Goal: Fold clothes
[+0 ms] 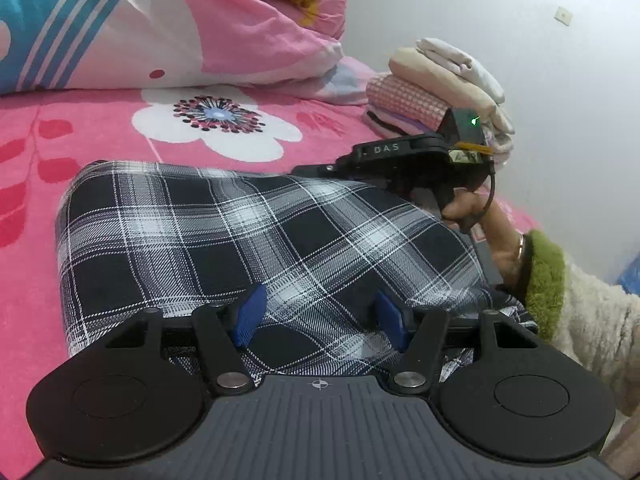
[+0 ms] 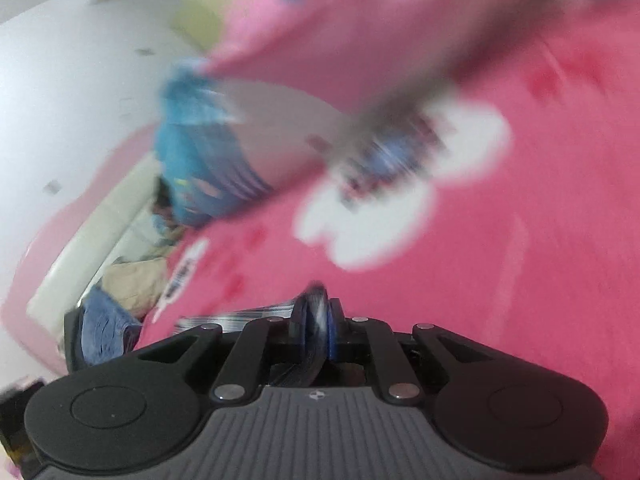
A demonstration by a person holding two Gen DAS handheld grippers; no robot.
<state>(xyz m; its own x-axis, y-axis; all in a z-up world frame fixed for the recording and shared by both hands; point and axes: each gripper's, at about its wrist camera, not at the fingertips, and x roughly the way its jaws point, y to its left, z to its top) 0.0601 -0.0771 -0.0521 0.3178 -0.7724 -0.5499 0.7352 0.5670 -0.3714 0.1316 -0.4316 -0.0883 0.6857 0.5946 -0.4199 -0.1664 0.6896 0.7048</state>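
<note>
- Left tool (image 1: 320, 316): blue pads spread wide apart, nothing between them; released. It hovers over the near edge of the plaid garment (image 1: 240, 240).
- Plaid garment: dark navy with white check, lying on the bed (image 1: 100, 128) in a partly folded, humped shape. Its left side stands up in a rounded fold; its far right corner is lifted.
- Right tool (image 2: 316, 320): pads pressed together on a strip of plaid cloth; clenched on the garment. Seen from the left wrist view, the tool body sits at the garment's far right corner, marked "DAS", with a green light on top.
- Hand (image 1: 468, 204): grips the right tool's handle from below. A bracelet shows at the wrist, then a green cuff (image 1: 544, 280) and a cream fleece sleeve (image 1: 600, 320).
- Bed: covered by a pink sheet with a large white flower print just beyond the garment.
- Quilt (image 1: 160, 20): pink, white and blue, bundled at the back of the bed, well apart from the garment.
- Stack (image 1: 440, 92): folded clothes piled at the bed's far right, beside the white wall (image 1: 520, 20); cream and white items on top, pink check below.
- Right wrist view: heavily motion-blurred. Only the pink sheet, the flower print, the blue of the quilt and some loose cloth at the bed's left edge can be made out; finer detail cannot be told.
</note>
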